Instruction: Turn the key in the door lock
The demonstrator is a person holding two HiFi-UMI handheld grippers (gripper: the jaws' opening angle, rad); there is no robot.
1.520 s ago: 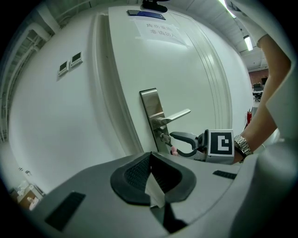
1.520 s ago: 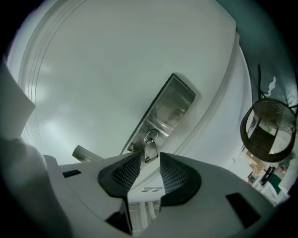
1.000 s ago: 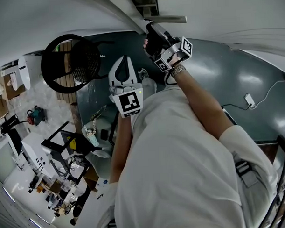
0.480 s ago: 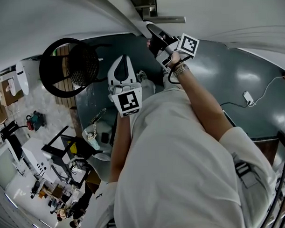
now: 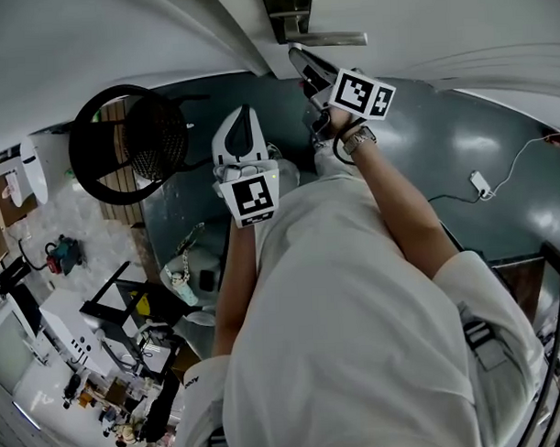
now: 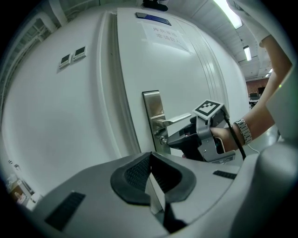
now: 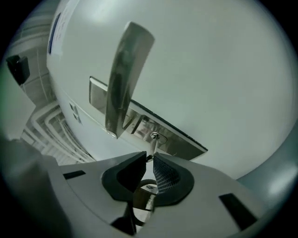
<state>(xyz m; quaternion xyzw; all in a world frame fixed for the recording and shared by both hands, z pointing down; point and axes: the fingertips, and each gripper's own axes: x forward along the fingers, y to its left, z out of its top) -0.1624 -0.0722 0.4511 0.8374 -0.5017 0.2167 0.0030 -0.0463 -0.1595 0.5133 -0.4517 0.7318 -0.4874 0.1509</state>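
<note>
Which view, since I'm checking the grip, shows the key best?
Right gripper view: the key runs from the lock plate into the right gripper's jaws, which have just been opening. The left gripper view shows a speck; the head view hides it.

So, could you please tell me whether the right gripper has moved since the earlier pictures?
Yes: the right gripper has rolled in place below the door handle. Its jaws have just been opening slightly, with the key gripped between them.

The left tool (image 6: 151, 155) fills the foreground, jaws pressed together on nothing. Beyond it, a white door (image 6: 195, 69) bears a metal lock plate (image 6: 152, 109) and a lever handle (image 6: 179, 119). The right tool (image 6: 169, 140) noses at the keyhole, its jaws just eased wider, seemingly around a key (image 6: 162, 139).
</note>
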